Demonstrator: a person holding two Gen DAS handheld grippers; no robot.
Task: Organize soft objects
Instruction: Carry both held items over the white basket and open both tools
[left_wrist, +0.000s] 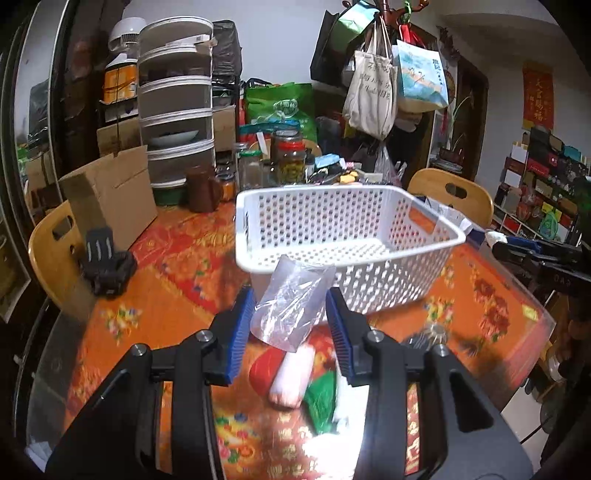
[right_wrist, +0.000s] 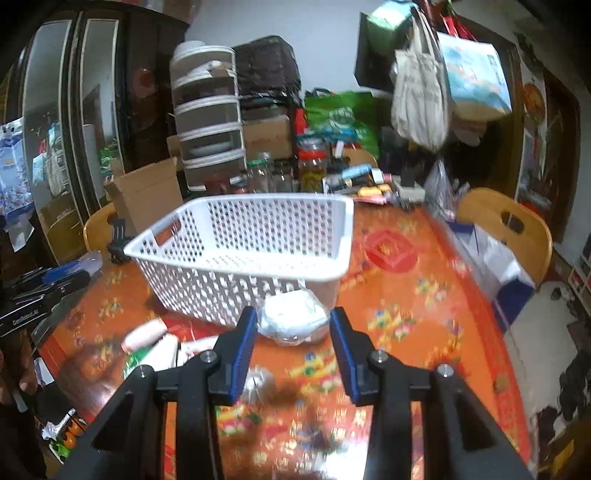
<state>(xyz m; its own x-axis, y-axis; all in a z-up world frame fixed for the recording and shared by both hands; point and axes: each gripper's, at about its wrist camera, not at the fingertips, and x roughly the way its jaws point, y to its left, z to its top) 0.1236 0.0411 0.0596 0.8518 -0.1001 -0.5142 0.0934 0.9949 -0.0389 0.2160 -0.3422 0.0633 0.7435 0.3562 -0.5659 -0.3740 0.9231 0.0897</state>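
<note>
Both tools (left_wrist: 291, 321) (right_wrist: 292, 338) tilted down (each gripping packet) near basket (left_wrist: 314, 264).

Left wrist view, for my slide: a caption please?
Left gripper holding a clear plastic bag before the empty white basket.

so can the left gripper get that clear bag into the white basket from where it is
Probably yes. The left gripper holds the clear plastic bag just short of the white basket, whose open top looks empty, and nothing stands between them.
</note>
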